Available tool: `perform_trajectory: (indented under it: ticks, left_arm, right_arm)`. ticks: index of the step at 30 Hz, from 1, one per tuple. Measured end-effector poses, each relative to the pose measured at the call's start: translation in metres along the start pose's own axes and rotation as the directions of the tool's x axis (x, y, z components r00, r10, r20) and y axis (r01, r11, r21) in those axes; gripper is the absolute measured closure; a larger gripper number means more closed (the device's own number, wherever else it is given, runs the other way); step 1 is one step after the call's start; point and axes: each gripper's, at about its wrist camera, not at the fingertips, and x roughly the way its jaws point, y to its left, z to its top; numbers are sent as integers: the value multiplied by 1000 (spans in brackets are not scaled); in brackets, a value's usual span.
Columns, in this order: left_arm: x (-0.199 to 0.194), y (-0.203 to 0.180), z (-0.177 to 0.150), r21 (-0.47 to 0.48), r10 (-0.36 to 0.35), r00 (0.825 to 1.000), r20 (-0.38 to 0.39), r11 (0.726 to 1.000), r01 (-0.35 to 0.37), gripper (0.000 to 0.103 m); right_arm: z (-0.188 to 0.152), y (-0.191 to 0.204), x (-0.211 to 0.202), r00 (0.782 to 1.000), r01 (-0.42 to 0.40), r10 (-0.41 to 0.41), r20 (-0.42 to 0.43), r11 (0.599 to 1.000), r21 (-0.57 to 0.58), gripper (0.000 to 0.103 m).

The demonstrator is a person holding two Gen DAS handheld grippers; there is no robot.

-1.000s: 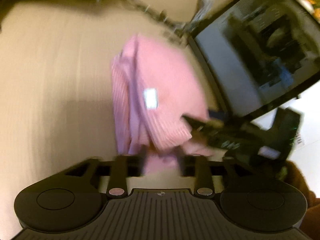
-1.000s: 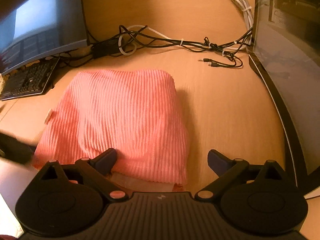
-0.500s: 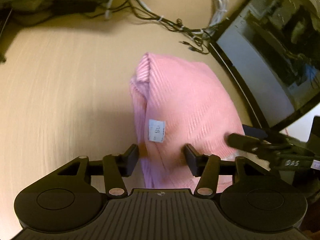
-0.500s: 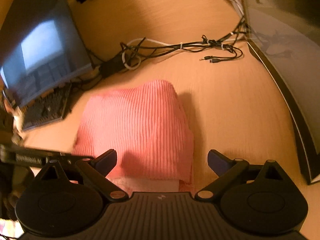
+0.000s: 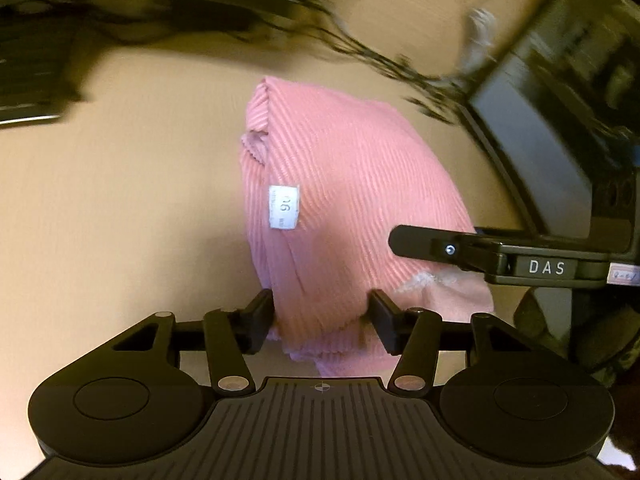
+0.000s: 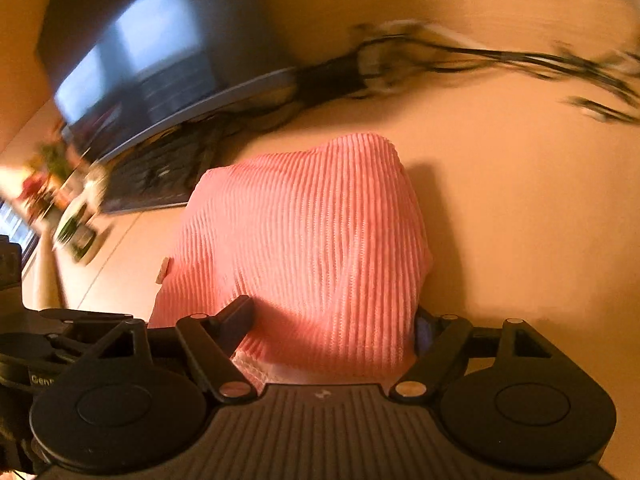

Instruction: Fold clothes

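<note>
Left of your left fingers [image 5: 260,316] the desk [image 5: 120,208] lies bare. Beyond them run cables [image 5: 360,52]; a monitor [image 5: 552,128] blocks their right, near the right gripper [image 5: 416,240].

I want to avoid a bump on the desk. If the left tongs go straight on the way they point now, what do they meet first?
Most likely the pink ribbed garment: its near edge already lies between the fingers of the left tongs. Beyond it runs a blurred tangle of cables; depth there is unclear.

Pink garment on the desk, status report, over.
Left claw closed on pink garment; right claw closing around its near edge, grip unclear. Garment folded on desk. Cables, monitor beyond, clear.
</note>
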Motion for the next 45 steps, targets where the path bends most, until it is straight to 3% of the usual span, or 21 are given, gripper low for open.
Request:
perform_trajectory:
  ticks: [7,14,21,25,28,30,34,39,41,42,45]
  left_arm:
    - [-41,77,2,-143,160,984,81,979,-148,45]
    - [-43,108,20,-179,144,984,104,976,-124,45]
    - [-62,108,27,-145,103,985,137,986,-83,45]
    - [-109,104,40,-94,66,954,293,995,-40,40]
    - [-107,106,62,-59,-12,934,356,998,36,32]
    - [-86,111,77,-50,-24,938,345,998,44,31]
    - [-28,133,91,-63,-10,975,223,998,25,34]
    - [-22,141,92,-67,-62,974,217,995,78,29]
    - [-32,136,87,-86,-44,969,242,994,66,27]
    - [-39,130,78,-90,-12,963,270,995,38,21]
    - [-67,100,39,-103,99,926,365,993,-66,5]
  right_arm:
    - [35,66,73,995,-88,83,-53,991,-98,24]
    - [56,69,97,994,-92,86,-61,989,-112,23]
    - [40,71,53,999,-33,37,11,962,-273,9]
    - [23,73,39,999,-28,33,14,966,-257,6]
    - [15,81,34,998,22,-6,62,964,-264,6]
    - [13,84,34,995,57,-33,92,959,-278,3]
    - [16,93,41,987,144,-110,121,931,-334,0]
    - [22,86,34,979,170,-135,150,951,-258,0]
    - [13,82,20,972,158,-104,211,953,-258,0]
    - [7,76,11,966,149,-85,246,955,-258,0]
    - [-9,56,-6,960,135,-71,270,964,-228,0]
